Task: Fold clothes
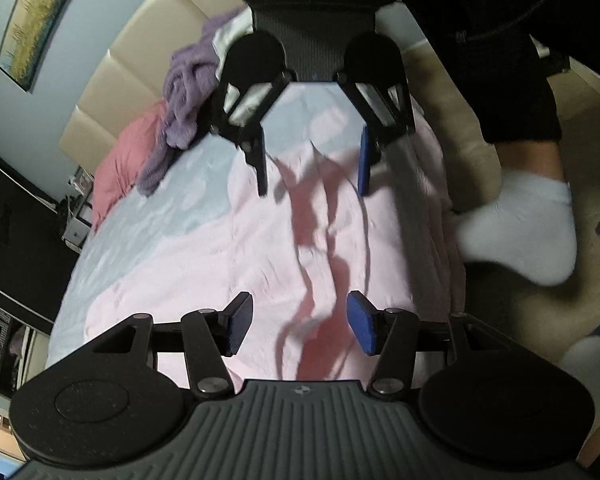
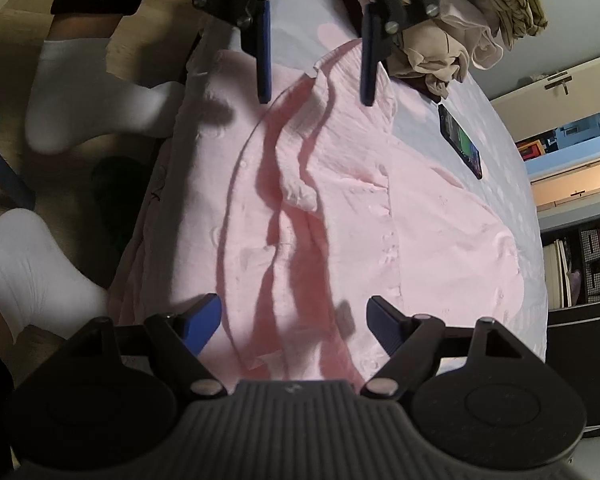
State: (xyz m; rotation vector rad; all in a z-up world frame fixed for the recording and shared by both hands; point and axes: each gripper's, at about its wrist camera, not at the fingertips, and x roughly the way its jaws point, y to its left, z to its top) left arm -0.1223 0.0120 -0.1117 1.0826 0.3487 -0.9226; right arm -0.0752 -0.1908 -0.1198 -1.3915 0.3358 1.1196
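**Now both grippers hover over the pink shirt**

Nearest, the left gripper (image 1: 300,326) and the right gripper (image 2: 294,322) hang with jaws wide, holding nothing. Below them the pink shirt (image 2: 340,208) lies spread on the bed (image 1: 168,208), its button front rumpled. Probably a fold is being prepared; a gripper needs an edge to pinch. Farther lie a phone (image 2: 460,140) and a clothes pile (image 2: 460,40).

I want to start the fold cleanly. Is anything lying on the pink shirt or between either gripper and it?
Nothing visible does. Both the left gripper and right gripper hang open right over the pink shirt. The phone and clothes pile sit beside it on the bed.
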